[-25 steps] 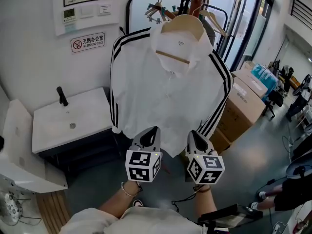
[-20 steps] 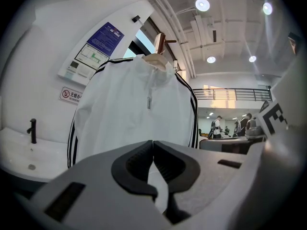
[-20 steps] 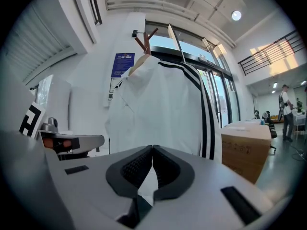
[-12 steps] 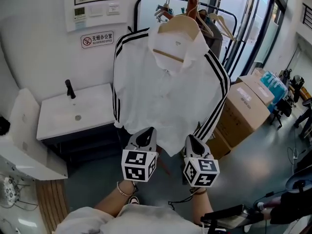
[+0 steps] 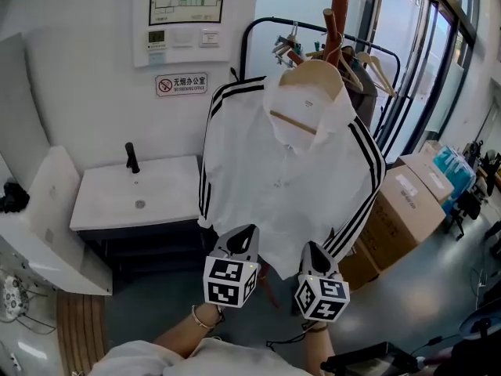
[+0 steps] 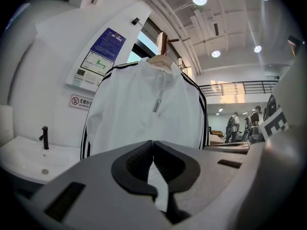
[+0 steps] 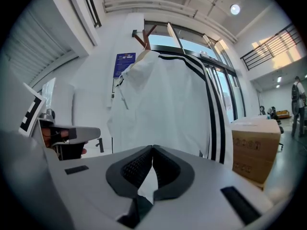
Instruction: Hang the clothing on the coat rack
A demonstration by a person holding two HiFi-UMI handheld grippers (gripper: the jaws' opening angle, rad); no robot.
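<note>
Both tools are empty: the left gripper (image 6: 152, 143) has its jaws pressed together tip to tip with nothing caught between them, and the right gripper (image 7: 152, 147) is the same, closed on nothing. Each is held roughly level, side by side below and in front of the coat rack (image 5: 339, 6), with their tips near the lower hem of the jacket (image 5: 290, 171) but, as far as both gripper views show, clear of the cloth. The task looks essentially finished. The jacket sits on a pale wooden hanger (image 5: 313, 73) whose top meets the coat rack's wooden pole at one of its pegs, and the garment's weight seems to be carried there alone, though the hook itself is too small to make out. What may be left is only to back the tools away, or perhaps to straighten the cloth. The jacket is white with a collar, a front closure running down its middle and paired black stripes along the shoulders and sleeves. It hangs open-faced toward the person, sleeves dropping at each side, fairly smooth with a slight twist toward the right of the coat rack. A white washbasin (image 5: 133, 198) stands left of the coat rack, and cardboard boxes (image 5: 407, 202) lie to its right.
</note>
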